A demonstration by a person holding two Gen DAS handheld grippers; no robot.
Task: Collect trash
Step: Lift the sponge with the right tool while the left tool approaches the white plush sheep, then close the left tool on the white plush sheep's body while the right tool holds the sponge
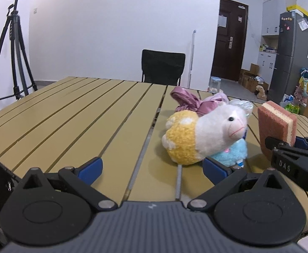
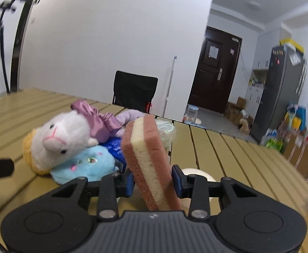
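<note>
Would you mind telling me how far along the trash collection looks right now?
Nothing looks collected yet, and no bin is in view. In hand: the right tongs are shut on the sponge, lifted upright. The left tongs are open and empty. Left: the clear plastic wrapper and blue packet remain piled with the plush toys on the table.

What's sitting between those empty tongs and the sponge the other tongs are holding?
In the left wrist view, a plush sheep lies between the open left tongs and the sponge, atop a blue plush.
</note>
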